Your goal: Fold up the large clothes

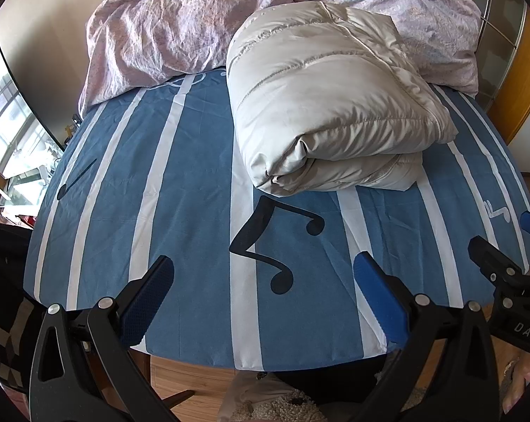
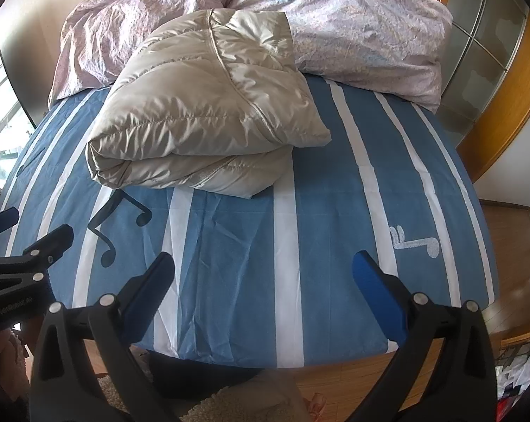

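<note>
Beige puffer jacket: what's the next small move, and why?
Probably none beyond a tidy: the jacket lies folded into a compact bundle on the striped sheet, and both the left gripper and right gripper are open, empty and back near the bed's edge.

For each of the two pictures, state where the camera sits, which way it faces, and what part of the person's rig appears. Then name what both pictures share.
Left wrist: sits on the left gripper, open over the bed's near edge, facing the folded jacket; the right gripper shows at the right edge.
Right wrist: sits on the open right gripper, facing likewise; the left gripper shows at the left edge.
Shared: jacket, striped sheet, pink duvet.
</note>
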Tool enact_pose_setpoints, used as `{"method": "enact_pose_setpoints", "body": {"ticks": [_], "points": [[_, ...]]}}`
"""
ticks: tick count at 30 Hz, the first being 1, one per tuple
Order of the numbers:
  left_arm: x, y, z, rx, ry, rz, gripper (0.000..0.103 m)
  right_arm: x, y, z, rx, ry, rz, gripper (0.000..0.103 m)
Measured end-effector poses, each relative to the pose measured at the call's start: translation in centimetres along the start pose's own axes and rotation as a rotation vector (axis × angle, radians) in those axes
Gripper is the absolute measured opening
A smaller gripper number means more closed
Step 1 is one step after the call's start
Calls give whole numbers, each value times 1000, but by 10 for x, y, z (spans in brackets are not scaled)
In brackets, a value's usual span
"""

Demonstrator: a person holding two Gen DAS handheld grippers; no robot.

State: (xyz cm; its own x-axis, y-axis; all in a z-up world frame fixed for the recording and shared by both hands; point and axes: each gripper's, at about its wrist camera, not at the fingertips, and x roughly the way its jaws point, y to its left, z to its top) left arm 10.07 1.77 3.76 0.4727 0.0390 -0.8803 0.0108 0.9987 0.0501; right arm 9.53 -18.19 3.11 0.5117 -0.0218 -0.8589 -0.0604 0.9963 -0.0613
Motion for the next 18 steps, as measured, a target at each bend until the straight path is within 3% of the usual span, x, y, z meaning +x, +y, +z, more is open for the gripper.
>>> {"method": "enact_pose_setpoints", "body": {"ticks": [18], "points": [[0,-1,2,1,3,-9,102,1,0,1,2,2,0,101]]}}
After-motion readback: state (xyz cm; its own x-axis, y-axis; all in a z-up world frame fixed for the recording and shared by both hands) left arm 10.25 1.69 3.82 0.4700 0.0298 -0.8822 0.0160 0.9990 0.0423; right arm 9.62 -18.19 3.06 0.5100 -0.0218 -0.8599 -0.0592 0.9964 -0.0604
